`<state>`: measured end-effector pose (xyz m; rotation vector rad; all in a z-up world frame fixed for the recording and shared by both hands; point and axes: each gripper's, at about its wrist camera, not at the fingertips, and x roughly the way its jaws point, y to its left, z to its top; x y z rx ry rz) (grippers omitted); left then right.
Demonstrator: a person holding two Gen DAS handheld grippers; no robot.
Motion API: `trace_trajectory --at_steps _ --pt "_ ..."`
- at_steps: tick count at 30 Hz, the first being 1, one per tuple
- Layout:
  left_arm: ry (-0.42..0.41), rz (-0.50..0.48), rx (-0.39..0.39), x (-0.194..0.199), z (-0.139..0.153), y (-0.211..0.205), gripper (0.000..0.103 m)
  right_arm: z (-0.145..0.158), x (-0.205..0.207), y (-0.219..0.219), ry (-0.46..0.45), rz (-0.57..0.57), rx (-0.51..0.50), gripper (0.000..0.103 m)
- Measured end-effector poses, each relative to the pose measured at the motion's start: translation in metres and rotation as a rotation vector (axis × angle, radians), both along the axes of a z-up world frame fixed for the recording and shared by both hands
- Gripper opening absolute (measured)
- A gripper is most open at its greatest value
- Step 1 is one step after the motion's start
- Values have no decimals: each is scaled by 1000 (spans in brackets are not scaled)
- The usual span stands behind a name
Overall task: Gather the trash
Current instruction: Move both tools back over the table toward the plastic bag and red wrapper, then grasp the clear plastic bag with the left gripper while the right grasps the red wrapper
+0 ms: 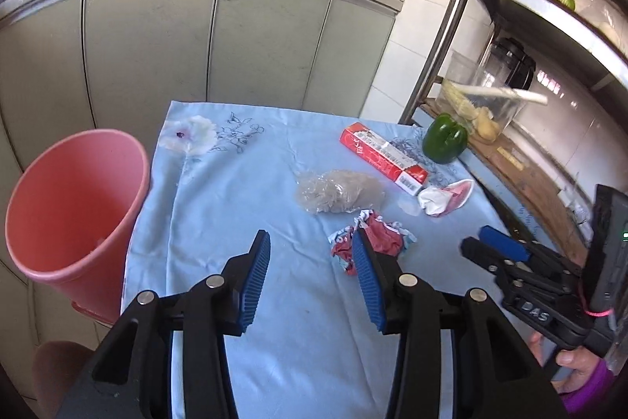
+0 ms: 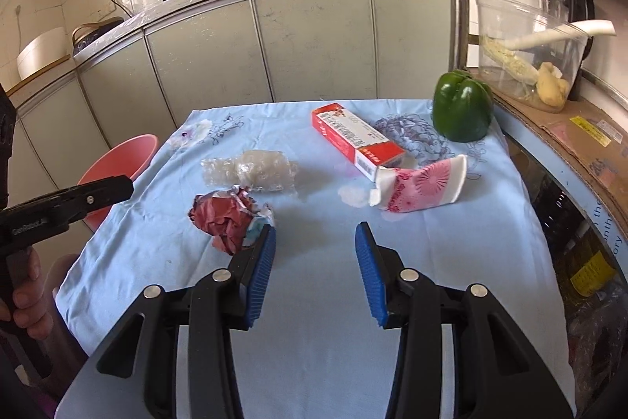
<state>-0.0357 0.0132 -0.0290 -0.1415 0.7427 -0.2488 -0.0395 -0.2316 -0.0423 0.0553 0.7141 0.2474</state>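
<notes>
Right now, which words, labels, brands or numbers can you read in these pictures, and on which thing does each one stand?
"DAS": raised letters on the body of the right gripper.
"GenRobot.AI": on the body of the left gripper; the last letters are hard to read.
"the": on the blue edge of the shelf; the words below it are cut off.
Red box: printed text, too small to read.
Crushed paper cup: red print, unreadable.

before you lies a matt, creased blue cloth (image 2: 314, 301) bearing a crumpled red paper wad (image 2: 227, 218), a crinkled clear plastic bag (image 2: 251, 171), a glossy cardboard box (image 2: 353, 140), a crushed paper cup (image 2: 424, 187) and a shiny smooth pepper (image 2: 463, 105), beside a smooth pink plastic bin (image 1: 74, 207).
</notes>
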Motion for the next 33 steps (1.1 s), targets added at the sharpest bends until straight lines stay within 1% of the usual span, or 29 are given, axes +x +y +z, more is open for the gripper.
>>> trace_trajectory --at_steps 2,3,6,9,12,15,18,20,22,24,26,27,28,29,33 --pt "20 54 69 10 -6 -5 39 -2 -1 -8 6 -15 6 43" --pt "39 74 85 16 -10 -5 38 -3 -1 -12 11 -22 12 43" --pt "106 103 108 33 -23 -6 36 -5 -2 -21 22 -33 32 43" --pt "130 86 130 41 -33 -13 36 -9 -2 -27 39 -39 44 43" --pt "140 45 135 42 -39 -26 37 -12 -1 -29 43 -35 46 43" --pt "129 -5 153 40 -39 -41 37 -13 2 -30 45 -32 52 43" --pt "117 -108 116 33 -35 -58 38 -14 5 -30 49 -28 62 43" --pt "81 -177 107 26 -27 -67 40 -15 8 -30 55 -25 66 43" --pt "29 -202 114 18 -16 -69 41 -15 9 -31 53 -23 75 43" --pt "-6 -189 123 18 -7 -62 41 -13 10 -31 49 -20 91 43" --pt "-18 -150 129 24 -1 -53 43 -13 12 -31 54 -13 110 43" --pt "-14 -131 136 30 1 -49 43 -14 13 -31 61 -8 121 44" --pt "-4 -113 142 36 1 -46 43 -15 14 -31 73 1 140 49" --pt "9 -102 140 44 0 -44 43 -16 16 -30 86 8 157 51" --pt "69 -89 137 75 -13 -40 44 -16 18 -22 97 37 176 51"
